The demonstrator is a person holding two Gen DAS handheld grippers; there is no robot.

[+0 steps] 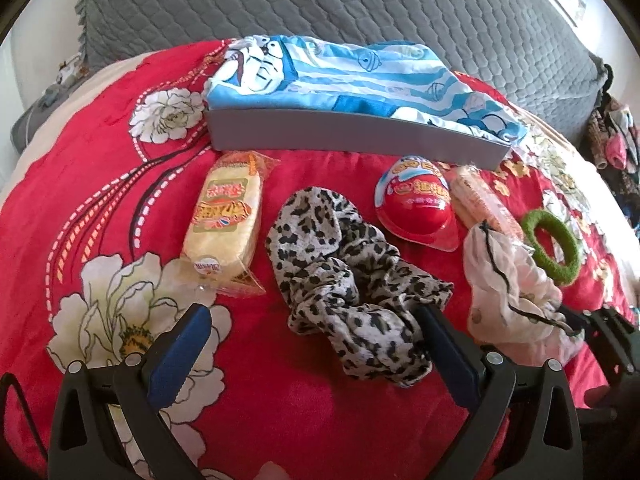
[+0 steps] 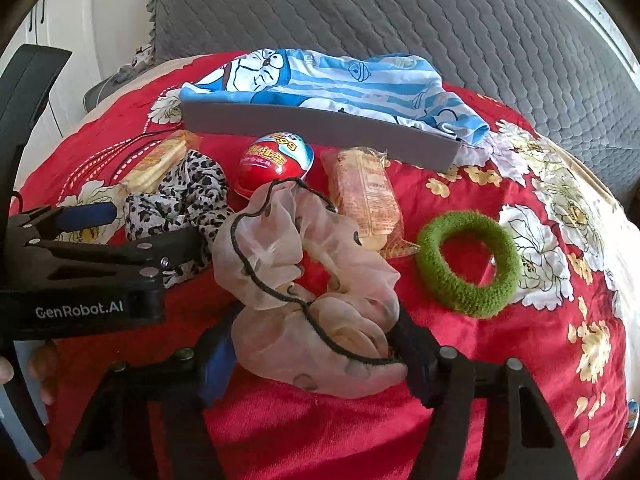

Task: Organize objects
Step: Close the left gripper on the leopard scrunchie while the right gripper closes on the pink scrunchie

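Observation:
A leopard-print scrunchie (image 1: 352,296) lies on the red floral bedspread (image 1: 100,184). My left gripper (image 1: 316,344) is open, its right finger touching the scrunchie's near edge. A sheer pink scrunchie (image 2: 304,292) lies between the open fingers of my right gripper (image 2: 316,364), which straddle its near part. A green hair ring (image 2: 468,258), a red toy egg (image 2: 274,160) and two wrapped snacks (image 1: 222,220) (image 2: 368,196) lie around. A grey tray (image 1: 360,136) at the back holds a blue striped cloth (image 1: 352,76).
A grey quilted pillow (image 1: 320,4) lies behind the tray. Clothes are piled at the far right (image 1: 612,136). The left gripper's body shows in the right wrist view (image 2: 92,264), close beside the pink scrunchie.

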